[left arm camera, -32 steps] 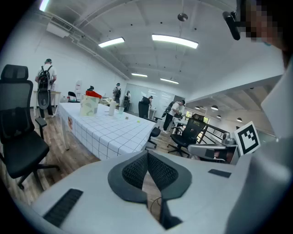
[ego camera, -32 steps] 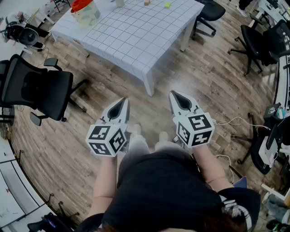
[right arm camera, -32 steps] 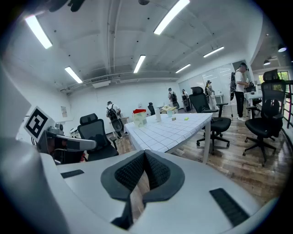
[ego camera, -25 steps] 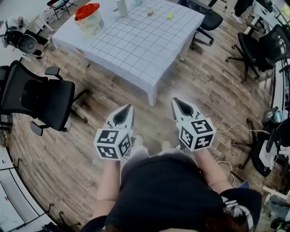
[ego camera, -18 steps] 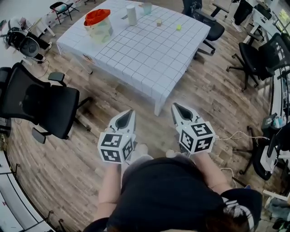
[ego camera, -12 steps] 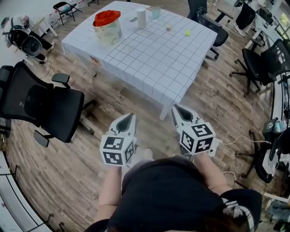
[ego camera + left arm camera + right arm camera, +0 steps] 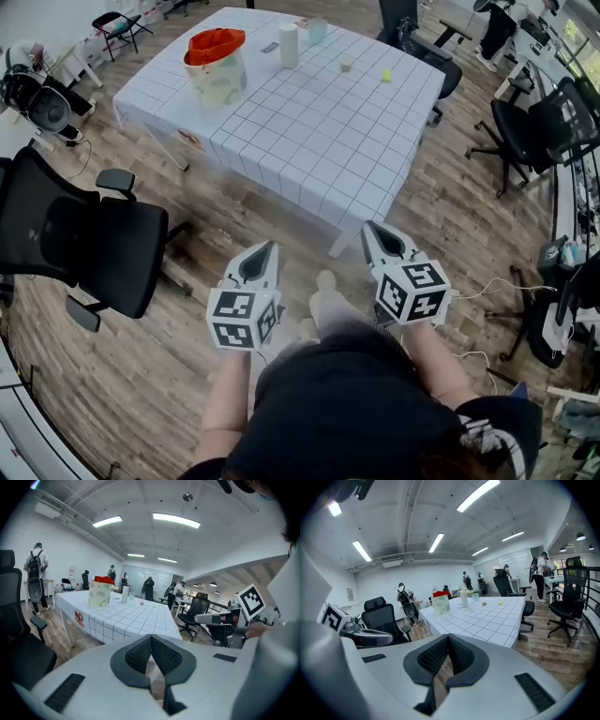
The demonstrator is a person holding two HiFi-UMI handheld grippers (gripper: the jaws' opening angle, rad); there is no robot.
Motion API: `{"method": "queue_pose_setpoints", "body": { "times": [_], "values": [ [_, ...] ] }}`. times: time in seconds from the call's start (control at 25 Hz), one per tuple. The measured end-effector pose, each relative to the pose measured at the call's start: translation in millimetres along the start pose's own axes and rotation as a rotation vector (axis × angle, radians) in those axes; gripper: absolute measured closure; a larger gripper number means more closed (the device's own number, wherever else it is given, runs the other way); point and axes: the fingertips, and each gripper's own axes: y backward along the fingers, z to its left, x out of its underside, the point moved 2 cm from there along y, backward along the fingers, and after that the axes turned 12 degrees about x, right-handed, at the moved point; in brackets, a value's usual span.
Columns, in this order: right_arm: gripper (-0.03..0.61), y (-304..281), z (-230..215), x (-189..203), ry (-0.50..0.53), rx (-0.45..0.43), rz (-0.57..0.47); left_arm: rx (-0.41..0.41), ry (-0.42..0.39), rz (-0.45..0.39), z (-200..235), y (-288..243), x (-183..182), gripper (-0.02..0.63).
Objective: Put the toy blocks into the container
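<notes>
A white gridded table (image 7: 309,131) stands ahead of me. On its far left is a clear container with a red lid (image 7: 215,64). Two small blocks lie at the far side: a beige block (image 7: 346,65) and a yellow-green block (image 7: 385,76). My left gripper (image 7: 263,251) and right gripper (image 7: 372,231) are held in front of the person's body, short of the table's near corner. Both are shut with nothing between the pads. The left gripper view shows the container (image 7: 99,592) far off, and the right gripper view shows the container (image 7: 440,603) and blocks (image 7: 500,603) too.
A white cylinder (image 7: 289,44) and a pale cup (image 7: 318,30) stand at the table's back. A black office chair (image 7: 84,246) is at my left, more chairs (image 7: 553,122) at right. Cables lie on the wood floor (image 7: 487,281). People stand in the distance.
The view has advanced toward the table: it and its objects sit lower and nearer in the head view. Both grippers stay shut in front of the body.
</notes>
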Motion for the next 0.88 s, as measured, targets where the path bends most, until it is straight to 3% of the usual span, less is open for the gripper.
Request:
{"method": "queue_pose_setpoints", "body": {
  "times": [0.48,0.88],
  "values": [
    [0.563,-106.7,-54.6,-52.6,-0.025,0.074,0.003,0.025,-0.031,0.012,58.5,-102.7,-72.2,0.588],
    [0.563,-162.1,-113.4,-94.8,-0.089,0.097,0.000,0.030,-0.047,0.036,95.7,-193.2,-132.8,0.588]
  ]
}}
